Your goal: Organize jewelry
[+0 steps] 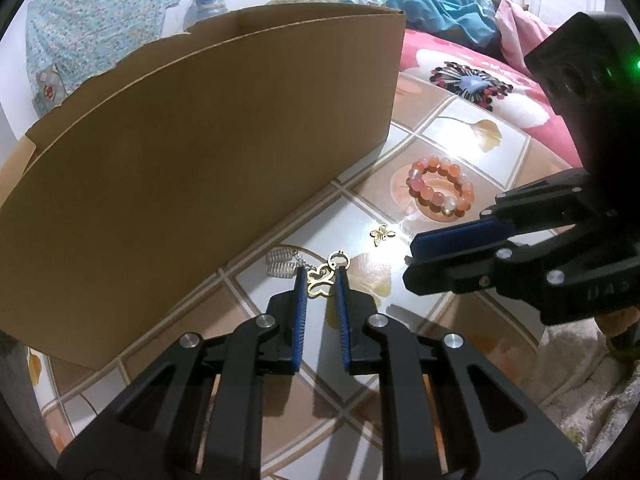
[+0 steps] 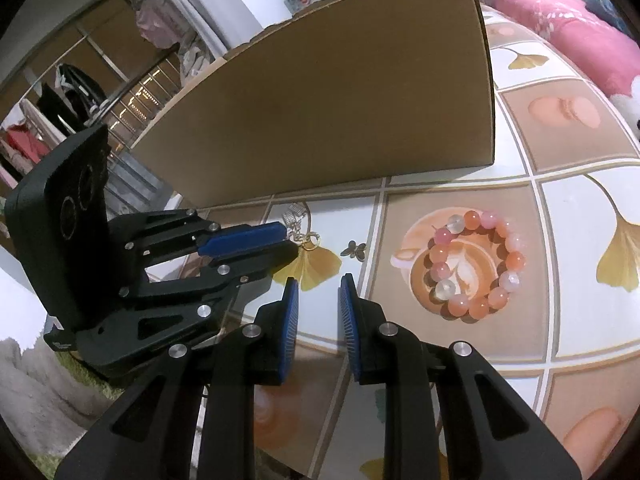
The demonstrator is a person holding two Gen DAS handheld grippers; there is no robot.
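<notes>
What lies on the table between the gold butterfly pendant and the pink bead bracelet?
A small gold butterfly charm lies alone between the gold butterfly pendant and the pink bead bracelet, touching neither. The left wrist view shows it best; the right wrist view agrees.

Your gold butterfly pendant (image 1: 320, 280) lies flat near the box (image 1: 192, 168), a ring at its top and a silver comb clip (image 1: 282, 264) chained beside it. A small butterfly charm (image 1: 383, 234) lies apart, and beyond it the pink bead bracelet (image 1: 440, 189) rests in a closed loop.
</notes>
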